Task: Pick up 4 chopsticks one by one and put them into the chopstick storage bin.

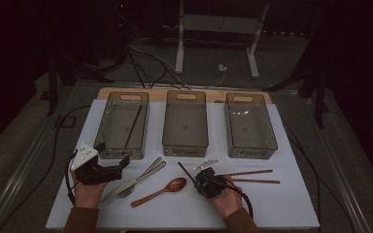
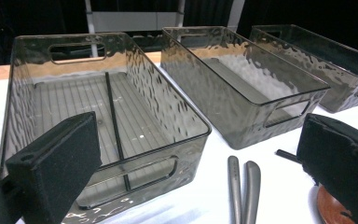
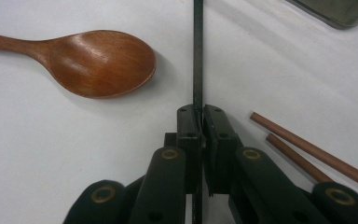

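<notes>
Two grippers are in my hands over the white tabletop (image 1: 272, 208), and I take the middle bin (image 1: 185, 124) as my landmark. My right hand (image 1: 228, 199) sits in front of that bin, a little toward its right corner, palm wrapped under the right gripper (image 3: 199, 116), which lies low and points away from me toward the bin. Its jaws are clenched on the black chopstick (image 3: 198, 56): in the right gripper view the thin stick runs straight up the middle between the two pads, pinched near its near end, with the longer part reaching forward over the cloth toward the bin. In the high view the stick slants up and left from the gripper and stops short of the bin's front wall.

My left hand (image 1: 88, 191) is in front and well to the left of the middle bin, holding the left gripper (image 1: 110, 155) tilted up toward the left bin (image 1: 108, 131). Its jaws are released and stand wide, with nothing between the pads (image 2: 60, 163).

Other items noted: a second black chopstick (image 2: 114, 126) lies inside the left bin, beside the middle bin. The wooden spoon (image 3: 98, 63) lies in front of the middle bin, just left of the held stick and clear of it. Two brown chopsticks (image 3: 307, 151) lie in front and right of that bin.
</notes>
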Tool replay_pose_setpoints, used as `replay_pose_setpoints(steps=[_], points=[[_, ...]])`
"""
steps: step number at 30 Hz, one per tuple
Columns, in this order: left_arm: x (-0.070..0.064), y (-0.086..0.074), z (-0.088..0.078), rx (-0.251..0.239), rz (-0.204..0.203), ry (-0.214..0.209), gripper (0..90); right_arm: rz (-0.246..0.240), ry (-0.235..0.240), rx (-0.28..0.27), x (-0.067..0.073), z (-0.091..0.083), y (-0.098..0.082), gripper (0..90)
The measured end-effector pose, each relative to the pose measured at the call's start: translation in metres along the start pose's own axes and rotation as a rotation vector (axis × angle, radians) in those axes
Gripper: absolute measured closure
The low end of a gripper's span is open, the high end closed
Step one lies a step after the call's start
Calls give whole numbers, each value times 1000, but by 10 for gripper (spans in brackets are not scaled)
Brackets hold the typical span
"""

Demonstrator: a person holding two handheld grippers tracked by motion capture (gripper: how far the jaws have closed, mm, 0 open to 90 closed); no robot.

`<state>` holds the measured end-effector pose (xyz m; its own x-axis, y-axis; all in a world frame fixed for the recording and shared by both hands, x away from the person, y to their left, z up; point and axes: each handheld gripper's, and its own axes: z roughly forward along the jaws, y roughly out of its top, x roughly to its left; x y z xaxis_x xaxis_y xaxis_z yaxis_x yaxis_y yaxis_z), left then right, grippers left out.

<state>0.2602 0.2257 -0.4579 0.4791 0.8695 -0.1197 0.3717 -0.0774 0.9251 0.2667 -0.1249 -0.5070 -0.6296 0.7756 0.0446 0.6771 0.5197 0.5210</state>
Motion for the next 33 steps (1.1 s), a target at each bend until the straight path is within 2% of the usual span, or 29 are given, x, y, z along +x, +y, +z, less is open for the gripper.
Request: replay_pose_setpoints(steps=[6, 11, 15, 20, 23, 27, 31, 33], points=[[-8, 0, 5, 13, -7, -34, 7, 19, 15, -38, -2, -5, -2, 872], [-17, 0, 12, 30, -10, -66, 7, 34, 17, -93, -3, -15, -1, 872], [-25, 1, 18, 43, -16, -92, 8, 62, 47, -149, -4, -22, 2, 871], [-37, 1, 28, 60, -30, -132, 8, 69, 60, -212, 0, -29, 7, 872], [-44, 2, 35, 73, -34, -164, 12, 55, 69, -245, 5, -33, 11, 872], [-55, 5, 46, 87, -63, -214, 26, 29, 76, -281, 14, -37, 19, 872], [-66, 6, 56, 109, -96, -261, 77, 15, 87, -322, 22, -42, 26, 872], [-71, 7, 61, 117, -112, -259, 134, 1, 95, -345, 26, -44, 29, 872]])
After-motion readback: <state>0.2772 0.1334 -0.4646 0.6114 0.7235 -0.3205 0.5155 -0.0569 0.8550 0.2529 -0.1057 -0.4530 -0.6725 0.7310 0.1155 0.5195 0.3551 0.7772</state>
